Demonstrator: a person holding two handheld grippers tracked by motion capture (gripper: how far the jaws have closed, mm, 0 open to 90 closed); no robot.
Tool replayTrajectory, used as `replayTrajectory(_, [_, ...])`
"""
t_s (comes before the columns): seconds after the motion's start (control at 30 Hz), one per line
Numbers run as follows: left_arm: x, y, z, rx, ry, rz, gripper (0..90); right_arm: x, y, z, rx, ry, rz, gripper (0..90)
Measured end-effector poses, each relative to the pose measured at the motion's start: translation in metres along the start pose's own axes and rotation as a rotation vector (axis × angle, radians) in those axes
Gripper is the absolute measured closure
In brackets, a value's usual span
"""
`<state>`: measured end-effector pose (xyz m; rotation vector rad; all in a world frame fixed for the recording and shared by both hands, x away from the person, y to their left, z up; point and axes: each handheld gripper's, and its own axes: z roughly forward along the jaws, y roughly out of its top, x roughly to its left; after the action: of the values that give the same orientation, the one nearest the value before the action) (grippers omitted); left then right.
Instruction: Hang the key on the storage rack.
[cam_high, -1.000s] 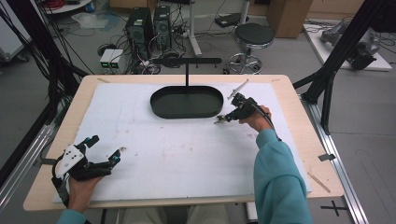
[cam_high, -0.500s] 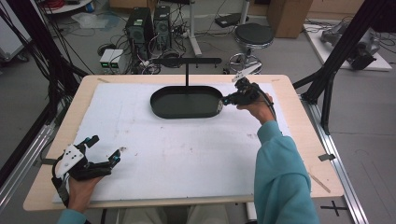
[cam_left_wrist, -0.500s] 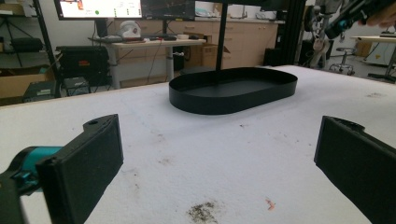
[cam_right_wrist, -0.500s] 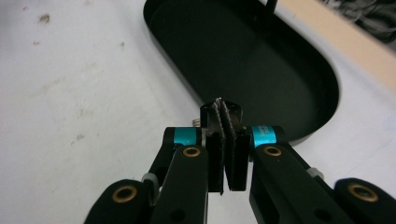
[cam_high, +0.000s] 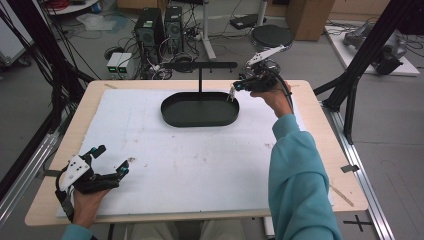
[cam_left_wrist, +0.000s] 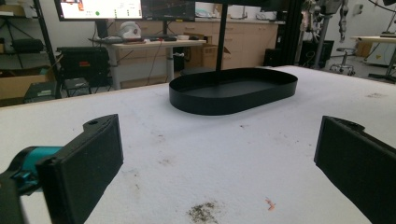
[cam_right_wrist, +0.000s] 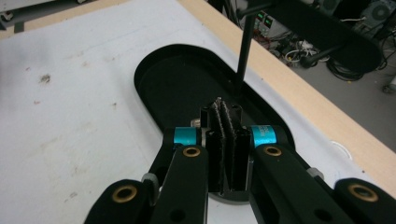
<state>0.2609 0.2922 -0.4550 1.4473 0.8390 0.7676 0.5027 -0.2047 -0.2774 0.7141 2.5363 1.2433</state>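
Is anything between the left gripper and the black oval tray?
Nothing visible: bare white mat lies between the open left gripper and the black oval tray.

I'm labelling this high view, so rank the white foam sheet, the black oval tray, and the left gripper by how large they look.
1. white foam sheet, clearly largest.
2. black oval tray.
3. left gripper, smallest, though it lies nearer the camera, so its real size against the tray is unsure.

Tool (cam_left_wrist: 219, 172) jaws wide apart; black tray (cam_left_wrist: 233, 91) w/ post beyond.
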Motion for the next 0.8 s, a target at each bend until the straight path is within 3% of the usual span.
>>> replayTrajectory(0.2, [0.000, 0.000, 0.000, -0.001, -0.002, 0.000, 1.7, -0.006, 0.012, -0.001, -0.028, -0.033, 0.008, 88.9])
replayTrajectory(0.4, [0.000, 0.000, 0.000, 0.002, -0.003, -0.003, 1.7, -0.010, 0.023, -0.002, -0.049, -0.035, 0.018, 88.8])
replayTrajectory(0.8, [0.000, 0.000, 0.000, 0.002, -0.003, -0.003, 1.7, -0.013, 0.026, 0.001, -0.054, -0.049, 0.032, 88.8])
